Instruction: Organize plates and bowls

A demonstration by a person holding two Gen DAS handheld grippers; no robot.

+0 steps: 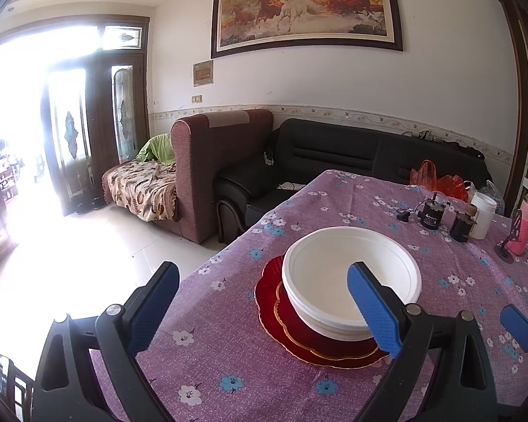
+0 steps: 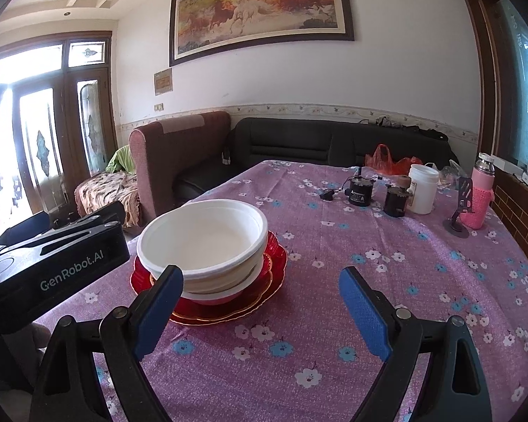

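Observation:
A stack of white bowls (image 1: 348, 281) sits on stacked red plates with gold rims (image 1: 299, 337) on the purple flowered tablecloth (image 1: 228, 351). My left gripper (image 1: 264, 309) is open and empty, just in front of the stack, its right finger overlapping the bowls' near side. In the right wrist view the bowls (image 2: 204, 239) and red plates (image 2: 228, 306) lie ahead to the left. My right gripper (image 2: 260, 309) is open and empty, to the right of the stack. The left gripper's body (image 2: 52, 263) shows at the left. The right gripper's blue fingertip (image 1: 521, 327) shows at the left wrist view's right edge.
At the table's far right stand two black motors (image 2: 360, 193), a white jar (image 2: 422, 190), a pink bottle (image 2: 482, 197), a small phone stand (image 2: 459, 211) and orange bags (image 2: 387, 161). A brown sofa (image 1: 211, 161) and black sofa (image 1: 334, 154) stand beyond the table.

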